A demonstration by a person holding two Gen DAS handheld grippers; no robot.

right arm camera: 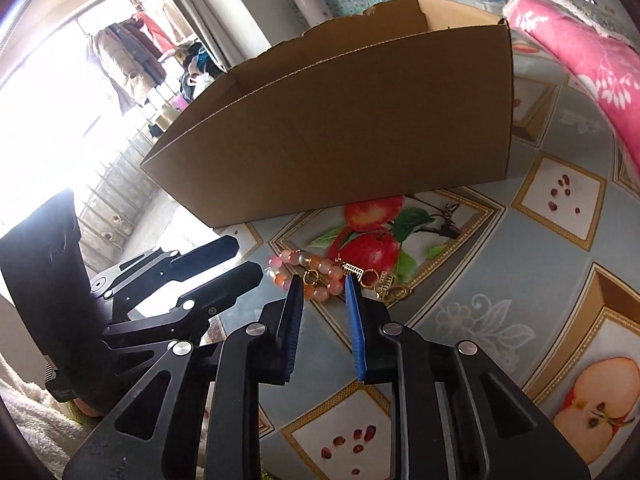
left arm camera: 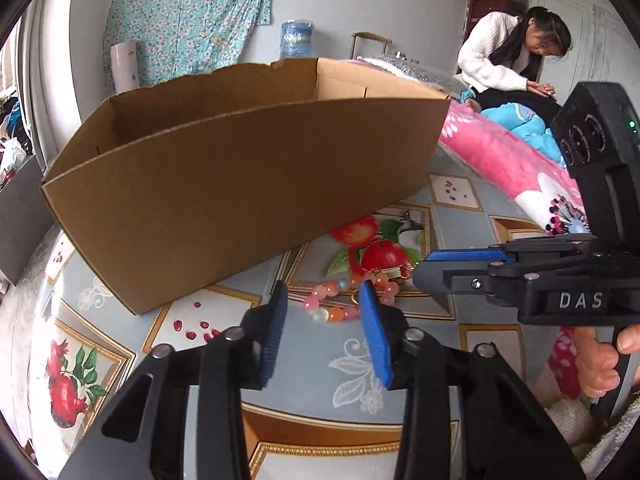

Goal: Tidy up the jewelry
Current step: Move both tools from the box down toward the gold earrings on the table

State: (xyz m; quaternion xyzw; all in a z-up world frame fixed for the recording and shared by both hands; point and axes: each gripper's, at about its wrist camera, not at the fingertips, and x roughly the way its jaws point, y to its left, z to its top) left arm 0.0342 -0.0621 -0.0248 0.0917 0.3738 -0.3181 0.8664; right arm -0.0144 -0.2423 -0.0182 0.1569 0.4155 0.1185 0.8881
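A bracelet of pink and orange beads (left arm camera: pixel 334 303) with gold charms (left arm camera: pixel 390 273) lies on the fruit-print tablecloth, in front of an open brown cardboard box (left arm camera: pixel 224 184). My left gripper (left arm camera: pixel 323 290) is open, its blue pads either side of the beads, just short of them. My right gripper (left arm camera: pixel 418 268) comes in from the right next to the charms. In the right wrist view the bracelet (right arm camera: pixel 316 274) and gold charms (right arm camera: pixel 386 286) lie just beyond my open right gripper (right arm camera: pixel 323 282). The box (right arm camera: pixel 348 132) stands behind. The left gripper (right arm camera: pixel 250 258) shows at left.
A pink floral blanket (left arm camera: pixel 508 164) lies to the right of the box. A person in a white sweater (left arm camera: pixel 508 52) sits behind it. The tablecloth (right arm camera: pixel 500 280) stretches to the right. A bright window with hanging clothes (right arm camera: pixel 120 52) is at far left.
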